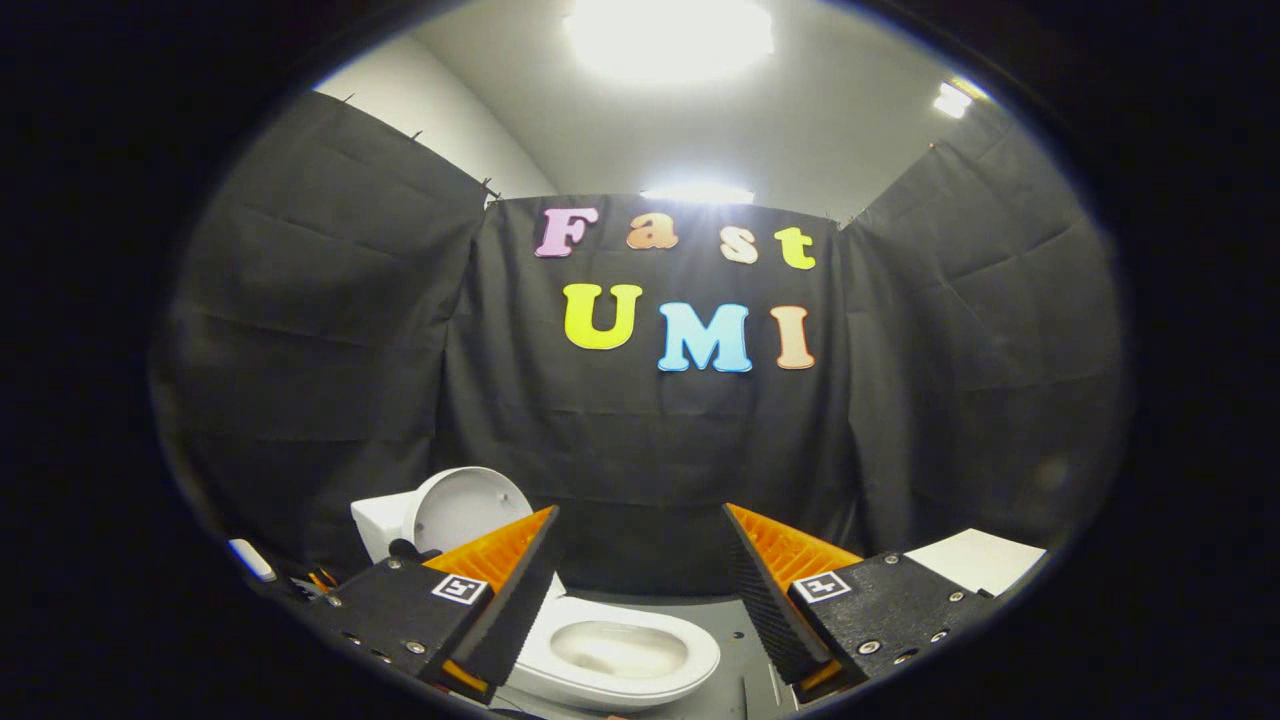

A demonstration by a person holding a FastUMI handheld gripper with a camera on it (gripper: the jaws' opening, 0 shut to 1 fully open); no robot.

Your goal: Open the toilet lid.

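My gripper point(640, 580) hangs above a small white ceramic toilet point(610, 650) inside the black-draped booth, my two fingers point(500, 585) spread wide with nothing between them and pressing on nothing. The toilet's oval bowl sits below and between my fingertips, nearer my left finger, whose inner edge overlaps the bowl's left rim in my view. The bowl is uncovered, its pale glossy inside plain to see.

The round white plastic toilet lid point(468, 508) stands raised behind the bowl, beyond my left finger, tilted back against the white boxy tank point(380, 522). Its underside faces toward me. My left finger hides the lid's lower part, so I cannot tell how it meets the hinge. No part of me touches lid or seat.

The toilet rests on a grey floor panel point(735, 640) that runs back to the foot of the black cloth wall point(640, 450). Beyond my right finger, toward the right-hand edge of that floor, lies a flat white slab point(985, 558) with a square corner; what it is I cannot tell. To the far left of my left finger, near the tank, a small white object point(250, 558) and some thin orange pieces point(322, 578) show, too small to make out.

Overhead, two bright ceiling lights point(668, 40) glare on the pale ceiling.
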